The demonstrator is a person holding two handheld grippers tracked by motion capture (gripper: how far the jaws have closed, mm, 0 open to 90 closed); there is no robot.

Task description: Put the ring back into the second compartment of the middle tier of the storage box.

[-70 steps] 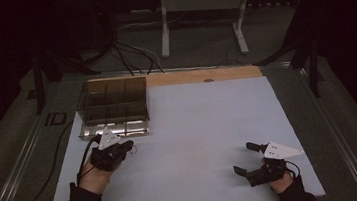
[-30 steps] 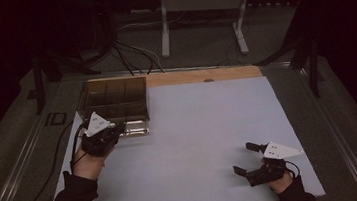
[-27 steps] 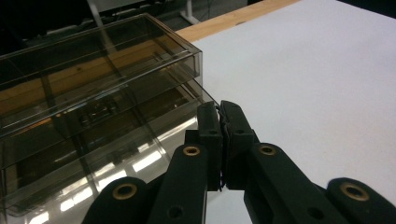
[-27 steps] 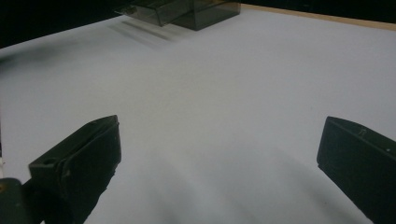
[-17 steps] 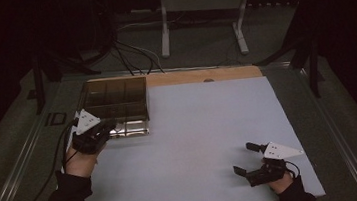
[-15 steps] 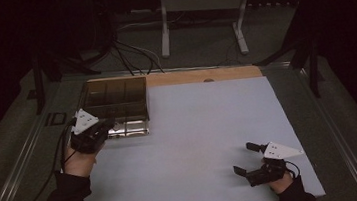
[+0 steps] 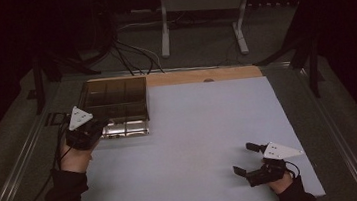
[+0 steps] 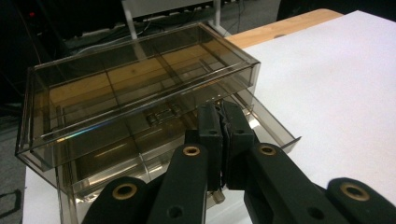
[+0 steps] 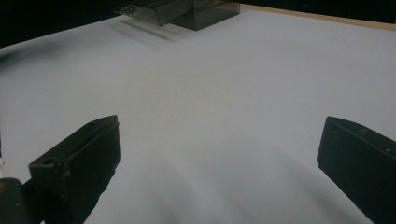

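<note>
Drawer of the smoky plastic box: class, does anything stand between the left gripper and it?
Nothing visible does. The left gripper has its fingers shut at the front edge of the pulled-out lower drawer of the clear box. The white tabletop in front of the drawer lies bare.

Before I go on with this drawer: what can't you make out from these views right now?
- Whatever the left gripper pinches at the drawer front: left gripper view, its shut jaws cover it.
- Drawer contents: high view, too small and dark; left gripper view, glare on the smoky plastic.
- Box compartments: high view, too dim to tell.
- Right gripper surroundings: right gripper view, box cut off by the top edge.
</note>
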